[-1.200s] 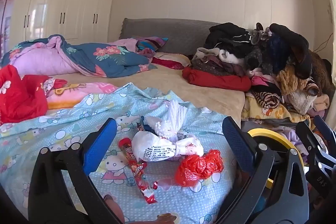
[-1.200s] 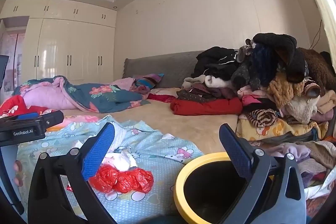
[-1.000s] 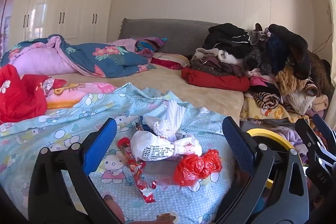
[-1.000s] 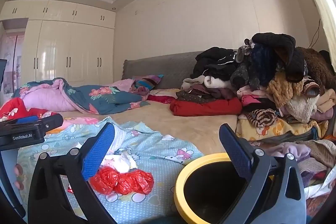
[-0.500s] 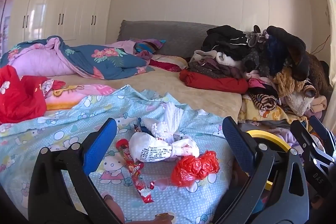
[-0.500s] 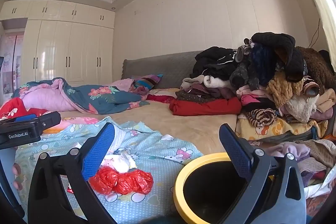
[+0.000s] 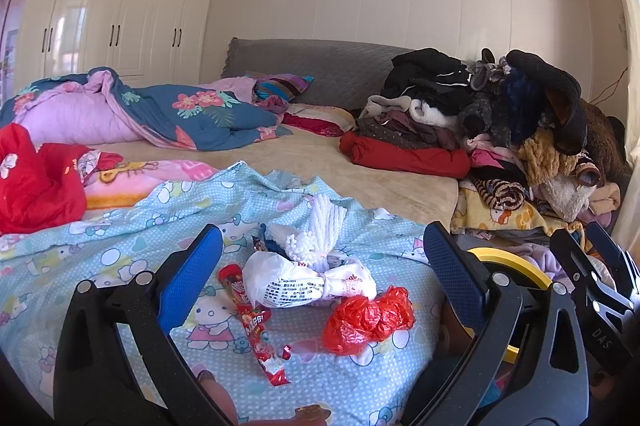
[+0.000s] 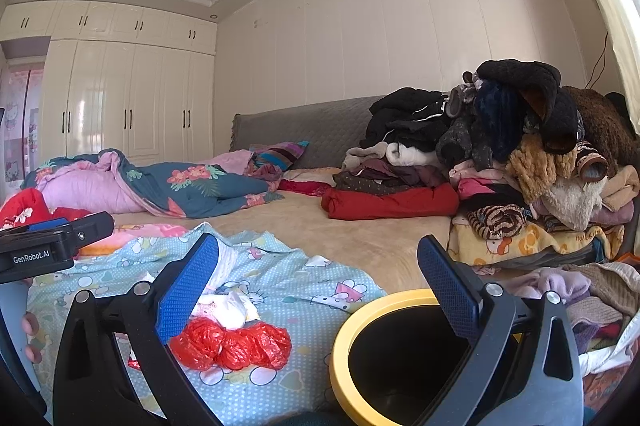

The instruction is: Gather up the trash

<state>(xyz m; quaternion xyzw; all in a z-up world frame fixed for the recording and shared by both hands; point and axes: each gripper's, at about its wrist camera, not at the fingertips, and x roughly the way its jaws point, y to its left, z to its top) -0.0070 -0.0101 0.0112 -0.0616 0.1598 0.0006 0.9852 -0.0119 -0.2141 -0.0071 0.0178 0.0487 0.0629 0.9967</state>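
Almost nothing moved since earlier: the left gripper (image 7: 320, 266) drifted slightly, jaws apart, empty, over the red plastic bag (image 7: 366, 320) on the bed. Right gripper (image 8: 318, 286) gapes above the yellow-rimmed bin (image 8: 352, 322); collecting seems unstarted.

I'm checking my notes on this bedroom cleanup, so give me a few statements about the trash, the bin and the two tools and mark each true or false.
1. The crumpled red plastic bag lies on the light blue cartoon-print sheet. True.
2. The left tool is shut on the white printed plastic bag. False: its jaws stand wide open and hold nothing.
3. The black bin with the yellow rim sits beside the bed, below the right tool. True.
4. The long red snack wrapper is already in the bin. False: it lies on the sheet, left of the white bag.
5. The right tool grips the red bag. False: it is open and empty.
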